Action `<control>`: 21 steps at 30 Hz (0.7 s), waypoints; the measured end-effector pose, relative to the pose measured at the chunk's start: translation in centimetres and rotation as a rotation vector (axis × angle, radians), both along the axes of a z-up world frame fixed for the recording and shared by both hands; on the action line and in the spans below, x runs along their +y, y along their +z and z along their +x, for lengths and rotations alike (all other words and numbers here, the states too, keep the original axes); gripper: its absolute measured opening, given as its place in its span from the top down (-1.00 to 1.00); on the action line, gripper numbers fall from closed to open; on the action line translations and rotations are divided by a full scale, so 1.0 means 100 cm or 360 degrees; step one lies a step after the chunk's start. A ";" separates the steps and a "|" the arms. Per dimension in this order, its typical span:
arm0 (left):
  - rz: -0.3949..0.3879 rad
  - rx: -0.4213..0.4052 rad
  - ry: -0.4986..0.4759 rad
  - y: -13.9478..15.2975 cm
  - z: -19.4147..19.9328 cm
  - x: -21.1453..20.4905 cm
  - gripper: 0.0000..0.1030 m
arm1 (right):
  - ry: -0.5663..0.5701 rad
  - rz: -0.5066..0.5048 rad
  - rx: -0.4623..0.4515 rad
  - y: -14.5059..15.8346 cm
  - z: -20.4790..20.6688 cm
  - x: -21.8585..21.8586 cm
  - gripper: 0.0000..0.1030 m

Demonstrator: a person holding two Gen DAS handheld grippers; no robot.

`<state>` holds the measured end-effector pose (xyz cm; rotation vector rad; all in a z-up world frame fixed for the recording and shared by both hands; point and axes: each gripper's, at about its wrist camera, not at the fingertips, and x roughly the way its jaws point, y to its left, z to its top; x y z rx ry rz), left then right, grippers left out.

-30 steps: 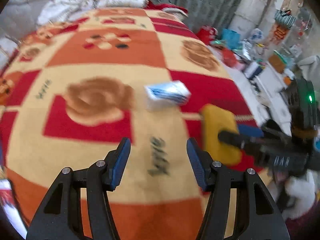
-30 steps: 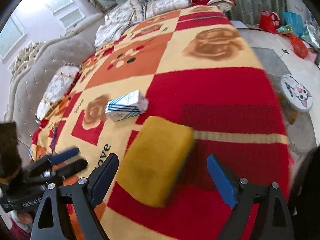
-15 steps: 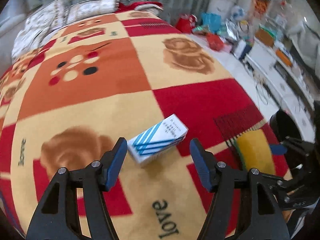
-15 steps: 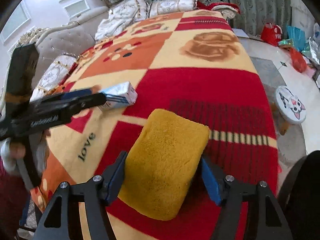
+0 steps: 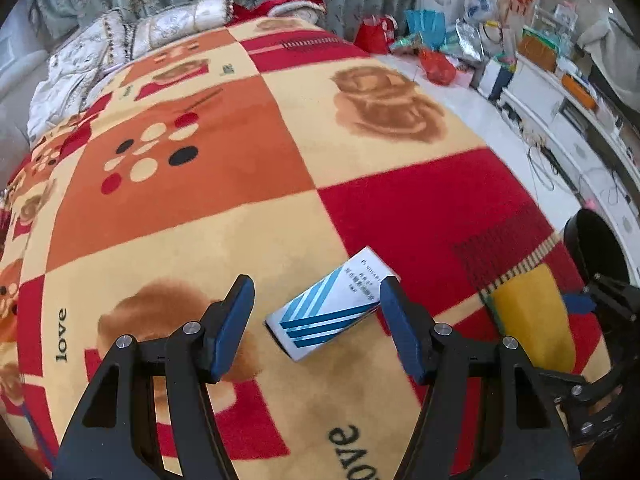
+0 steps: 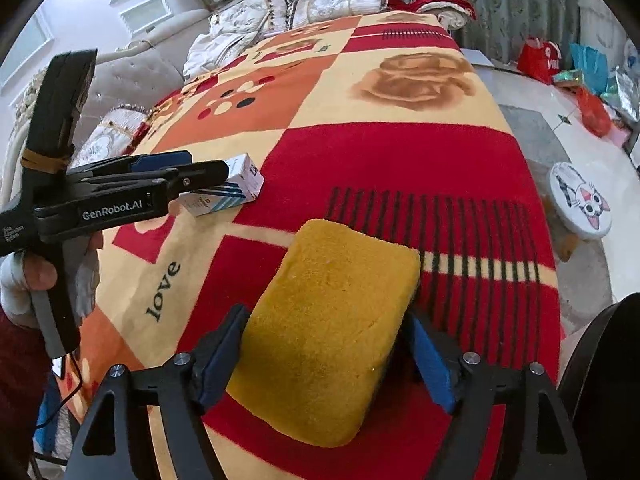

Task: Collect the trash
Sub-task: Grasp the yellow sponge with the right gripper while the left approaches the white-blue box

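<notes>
- A bedroom: a bed under a red, orange and cream patchwork blanket [image 5: 224,168], pillows [image 6: 340,2] at the head, grey-green curtains behind, and bags and packets cluttering the white floor beside it.
- Two pieces of trash lie on the blanket near the foot: a small white box with blue stripes [image 5: 332,312] and a yellow sponge [image 6: 328,320], close together but apart.
- The left gripper [image 5: 316,326] straddles the box with its jaws parted; the right pad sits just at the box's corner, while the left pad is clear of it.
- The right gripper [image 6: 326,360] has the sponge between its pads, which seem to touch its sides, and the jaws are opening.
- Judgement: the step in hand is the grasp on both items, neither lifted yet.
- The next move calls for centring the left jaws on the slanted box, closing both firmly, then lifting.
</notes>
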<state>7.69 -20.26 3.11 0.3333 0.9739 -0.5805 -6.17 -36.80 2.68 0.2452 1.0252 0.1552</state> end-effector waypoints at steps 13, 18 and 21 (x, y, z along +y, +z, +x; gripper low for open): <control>0.0087 0.0032 -0.0058 -0.014 -0.008 -0.010 -0.21 | 0.0040 -0.0061 -0.0017 -0.002 0.001 0.008 -0.61; -0.0039 0.0103 0.0086 -0.014 -0.009 -0.001 0.30 | 0.0055 -0.0081 -0.0086 -0.003 -0.004 0.006 -0.28; -0.0089 0.0092 0.0156 -0.008 -0.022 0.003 0.38 | 0.0064 -0.0054 -0.0133 0.009 -0.013 0.003 -0.23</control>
